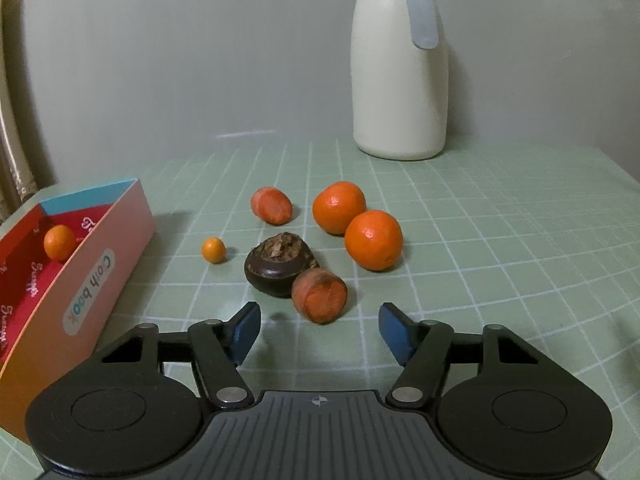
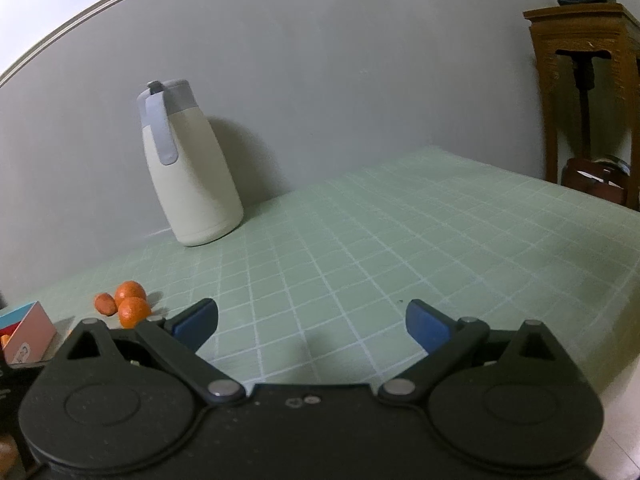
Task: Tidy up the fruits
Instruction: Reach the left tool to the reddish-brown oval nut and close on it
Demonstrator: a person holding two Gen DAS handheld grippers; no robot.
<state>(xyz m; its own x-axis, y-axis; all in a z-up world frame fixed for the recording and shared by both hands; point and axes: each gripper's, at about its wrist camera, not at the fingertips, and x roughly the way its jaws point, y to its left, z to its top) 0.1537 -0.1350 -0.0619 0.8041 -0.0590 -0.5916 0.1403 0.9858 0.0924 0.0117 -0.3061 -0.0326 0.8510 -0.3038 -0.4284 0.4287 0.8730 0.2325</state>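
Observation:
On the green checked cloth lie two tangerines (image 1: 339,207) (image 1: 373,240), two cut carrot pieces (image 1: 272,205) (image 1: 320,295), a dark brown round fruit (image 1: 276,266) and a small kumquat (image 1: 213,250). At the left stands a pink box (image 1: 104,256) with another kumquat (image 1: 59,242) inside. My left gripper (image 1: 319,316) is open. The near carrot piece sits just ahead of its blue pads, which do not touch it. My right gripper (image 2: 312,312) is open over bare cloth with nothing between its fingers. In its view the tangerines (image 2: 130,291) and the box (image 2: 28,332) are far left.
A cream jug with a grey lid and handle (image 1: 400,72) (image 2: 188,168) stands at the back against the wall. A wooden stand (image 2: 592,80) is beyond the table's right edge. The green cloth (image 2: 400,240) stretches to the right of the fruit.

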